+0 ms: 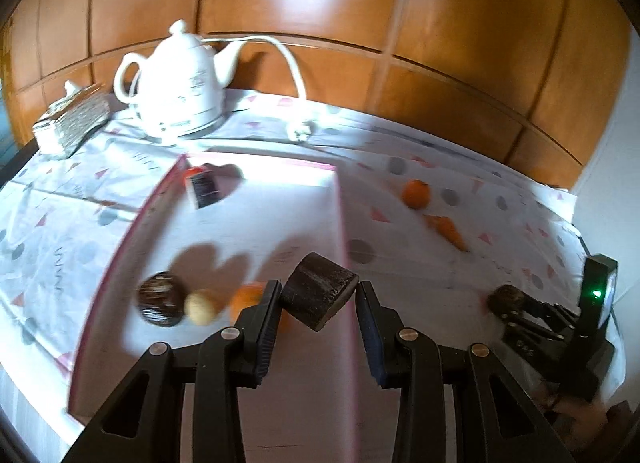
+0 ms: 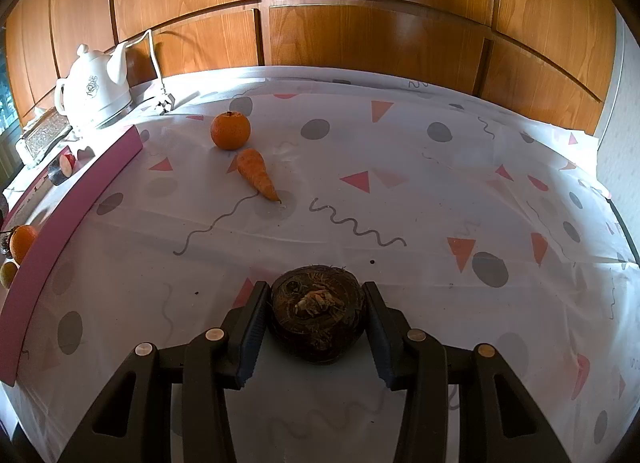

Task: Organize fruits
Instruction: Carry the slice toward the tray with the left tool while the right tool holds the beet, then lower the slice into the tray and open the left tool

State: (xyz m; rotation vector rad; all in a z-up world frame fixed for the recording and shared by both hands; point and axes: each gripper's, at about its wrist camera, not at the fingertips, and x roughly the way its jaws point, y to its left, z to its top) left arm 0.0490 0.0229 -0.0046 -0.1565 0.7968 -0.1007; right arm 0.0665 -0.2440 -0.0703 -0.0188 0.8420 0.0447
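Observation:
My left gripper is shut on a dark brown cut chunk and holds it tilted above the right side of a shallow pink-rimmed tray. In the tray lie a dark round root, a small tan fruit, an orange and a dark red-ended piece. My right gripper rests low on the tablecloth, shut on a round hairy brown root; it also shows at the right edge of the left wrist view. A mandarin and a carrot piece lie on the cloth beyond it.
A white teapot with a cord and plug stands behind the tray, next to a patterned glass box. Wooden wall panels close the far side. The tray's pink wall runs along the left of the right wrist view.

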